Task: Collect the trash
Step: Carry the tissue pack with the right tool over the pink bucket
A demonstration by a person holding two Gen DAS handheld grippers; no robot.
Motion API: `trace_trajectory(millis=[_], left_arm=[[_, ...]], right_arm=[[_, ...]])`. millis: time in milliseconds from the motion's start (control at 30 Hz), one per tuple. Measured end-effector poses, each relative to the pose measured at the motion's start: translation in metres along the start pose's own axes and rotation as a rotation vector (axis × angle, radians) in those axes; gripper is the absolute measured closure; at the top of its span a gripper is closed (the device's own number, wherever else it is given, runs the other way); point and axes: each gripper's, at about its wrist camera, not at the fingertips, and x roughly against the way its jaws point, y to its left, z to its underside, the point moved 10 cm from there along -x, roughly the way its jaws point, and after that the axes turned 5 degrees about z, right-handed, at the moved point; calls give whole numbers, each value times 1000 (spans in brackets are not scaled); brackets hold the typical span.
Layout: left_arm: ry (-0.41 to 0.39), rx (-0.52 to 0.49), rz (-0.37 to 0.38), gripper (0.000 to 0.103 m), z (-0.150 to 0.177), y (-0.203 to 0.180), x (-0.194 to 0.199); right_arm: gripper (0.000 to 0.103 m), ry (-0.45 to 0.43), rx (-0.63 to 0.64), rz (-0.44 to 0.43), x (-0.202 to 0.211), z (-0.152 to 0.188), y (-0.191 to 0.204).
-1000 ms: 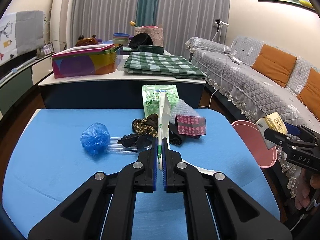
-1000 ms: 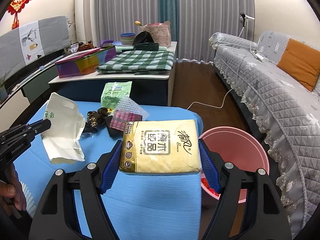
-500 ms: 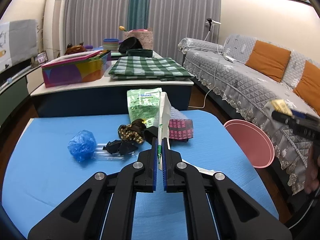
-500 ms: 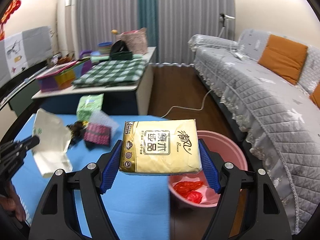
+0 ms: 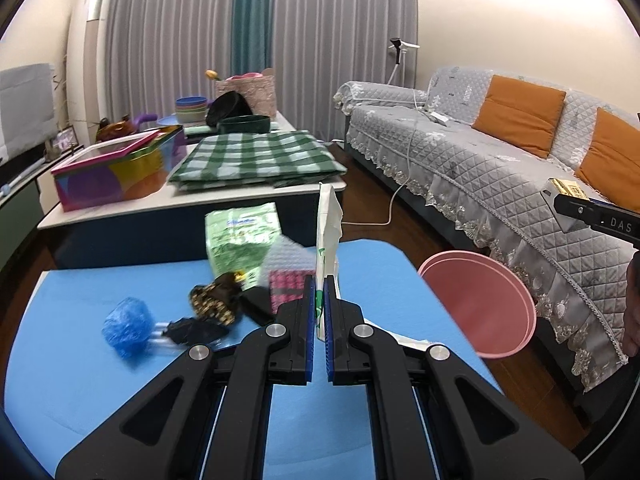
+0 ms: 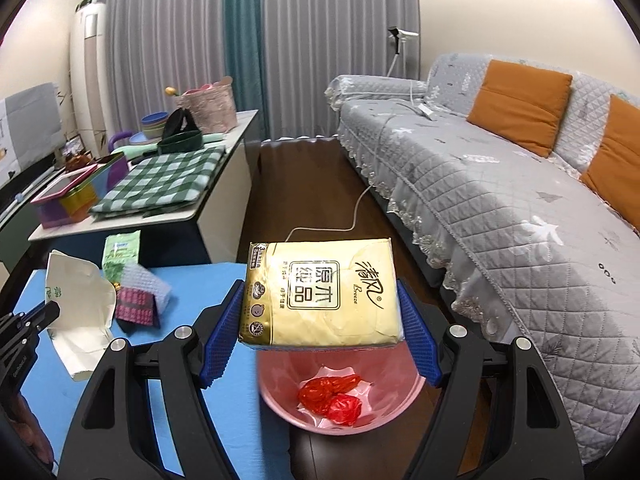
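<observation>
Over the pink bin (image 6: 340, 396) my right gripper (image 6: 320, 316) clamps the tissue pack (image 6: 322, 292), ready to drop; my left gripper (image 5: 319, 312) pinches a paper bag (image 5: 326, 224), next.

Blue-covered table (image 5: 80, 380) is seen under and ahead of the left tool. Ahead-left on it: crumpled blue plastic bag (image 5: 128, 326), black scraps (image 5: 192, 330), green packet (image 5: 240, 244), pink-patterned wrapper (image 5: 286, 290).
</observation>
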Motion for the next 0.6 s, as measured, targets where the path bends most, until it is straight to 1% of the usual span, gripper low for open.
trace_trajectory(millis=[300,600], left_arm=[[3,-27,29,99,-16,-33,-23],[7,-38,58,99,-26,-60,-45]], right_arm=[[31,2,-37,23,-6,-11,-23],[31,6,-72,38,-15,-15,-40]])
